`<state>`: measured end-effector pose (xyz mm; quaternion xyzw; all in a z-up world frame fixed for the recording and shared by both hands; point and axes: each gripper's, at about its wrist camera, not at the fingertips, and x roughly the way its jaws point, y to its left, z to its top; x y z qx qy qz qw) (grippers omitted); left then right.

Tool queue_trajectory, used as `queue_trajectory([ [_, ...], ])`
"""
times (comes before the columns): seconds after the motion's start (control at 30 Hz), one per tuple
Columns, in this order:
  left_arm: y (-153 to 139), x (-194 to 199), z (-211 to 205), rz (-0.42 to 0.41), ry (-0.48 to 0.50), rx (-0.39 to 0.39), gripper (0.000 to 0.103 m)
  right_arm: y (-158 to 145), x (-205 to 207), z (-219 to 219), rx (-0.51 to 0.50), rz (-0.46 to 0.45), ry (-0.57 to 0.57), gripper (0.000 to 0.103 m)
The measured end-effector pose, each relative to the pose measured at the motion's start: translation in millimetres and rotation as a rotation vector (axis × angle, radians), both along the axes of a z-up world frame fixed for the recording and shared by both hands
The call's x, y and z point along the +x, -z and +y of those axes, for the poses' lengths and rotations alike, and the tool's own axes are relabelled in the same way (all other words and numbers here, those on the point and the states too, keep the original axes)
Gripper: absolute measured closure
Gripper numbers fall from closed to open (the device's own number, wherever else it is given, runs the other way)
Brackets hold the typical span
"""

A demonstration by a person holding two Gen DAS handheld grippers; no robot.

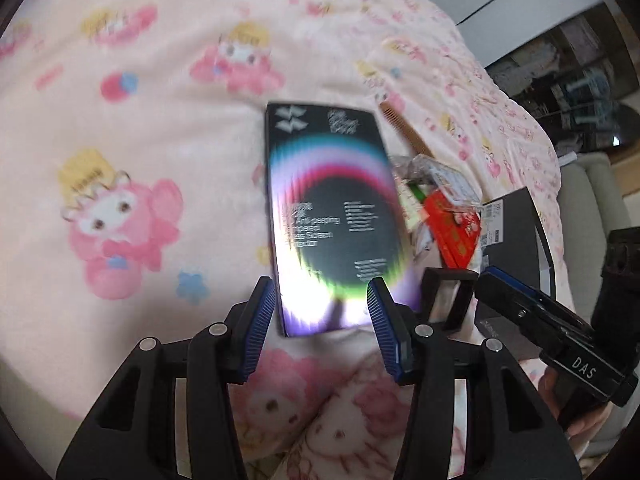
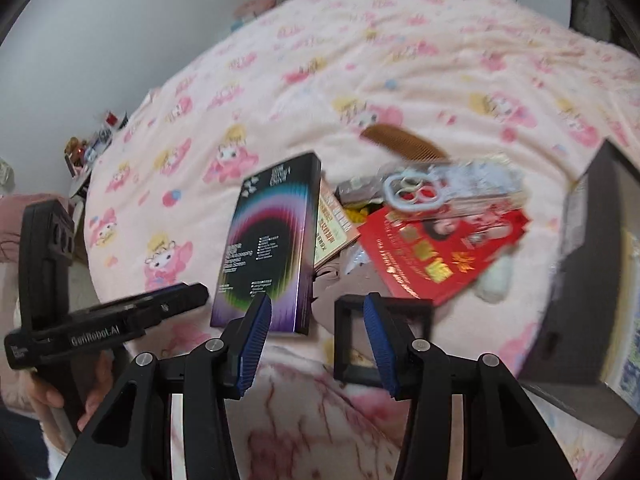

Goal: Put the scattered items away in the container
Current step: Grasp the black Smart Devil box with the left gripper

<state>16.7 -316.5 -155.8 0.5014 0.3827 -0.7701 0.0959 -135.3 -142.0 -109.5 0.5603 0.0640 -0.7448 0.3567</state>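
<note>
Two tongs are in my hands, both aimed down at a pink blanket [image 1: 140,100] printed with cartoon figures. My left gripper [image 1: 324,320] has its jaws apart with nothing pressed between the pads; the near end of a black screen-protector box [image 1: 332,216] shows in the gap, apparently lying on the blanket beyond the fingertips. I judge I hold the jaws wide so they can straddle that box across its short side. My right gripper [image 2: 316,340] also has its jaws apart and empty, lined up over a small black square frame [image 2: 382,340], which I take as its target.

The scattered items lie in a loose heap beside the big box: a red printed packet [image 2: 440,248], a brown comb [image 2: 404,146], a clear wrapped pack [image 2: 452,184] with a white ring-shaped piece inside, and a pale carton [image 2: 332,228] tucked under the box's edge. None is in the container yet. The dark container [image 2: 588,280] stands at the right edge of the heap, just beside the red packet.

Readable writing: "Anti-peeping", "Tempered", "Glass Screen" on the big box, the rest blurred; "DAS" on the right tool's body in the left view; "GenRobot.AI" on the left tool's body in the right view. The red packet's gold characters are too smeared to read
</note>
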Motion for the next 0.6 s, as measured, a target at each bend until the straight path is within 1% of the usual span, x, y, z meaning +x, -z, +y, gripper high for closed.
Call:
queue_trajectory([
  [0.07, 15, -4, -4, -0.019, -0.016, 0.024, 0.054, 13, -10, -9, -0.009, -0.062, -0.012, 0.059],
  [0.13, 27, -7, -8, -0.03, -0.027, 0.058, 0.054, 24, -18, -17, 0.001, -0.094, -0.025, 0.059],
  [0.17, 34, -9, -10, -0.025, -0.034, 0.089, 0.052, 29, -21, -22, 0.004, -0.105, -0.044, 0.059],
  [0.2, 39, -10, -12, -0.016, -0.04, 0.123, 0.047, 35, -23, -27, -0.007, -0.124, -0.068, 0.059],
  [0.27, 46, -11, -15, 0.007, -0.057, 0.184, 0.047, 52, -28, -35, -0.014, -0.186, -0.091, 0.059],
  [0.3, 47, -12, -16, 0.01, -0.059, 0.196, 0.048, 61, -29, -38, 0.0, -0.215, -0.095, 0.059],
  [0.33, 46, -13, -15, 0.014, -0.054, 0.202, 0.05, 65, -28, -40, -0.001, -0.225, -0.1, 0.059],
  [0.37, 42, -15, -12, 0.021, -0.043, 0.201, 0.055, 65, -27, -41, -0.009, -0.228, -0.11, 0.059],
  [0.4, 37, -16, -10, 0.034, -0.03, 0.201, 0.056, 63, -24, -41, -0.03, -0.233, -0.124, 0.06],
  [0.47, 20, -17, -3, 0.072, 0.004, 0.171, 0.056, 53, -19, -39, -0.024, -0.184, -0.121, 0.061],
  [0.5, 11, -16, 2, 0.085, 0.023, 0.146, 0.053, 46, -17, -35, -0.034, -0.169, -0.112, 0.06],
  [0.53, -2, -15, 7, 0.117, 0.039, 0.133, 0.053, 38, -16, -29, -0.067, -0.164, -0.093, 0.06],
  [0.6, -20, -15, 14, 0.158, 0.06, 0.137, 0.053, 19, -12, -11, -0.133, -0.145, -0.054, 0.06],
])
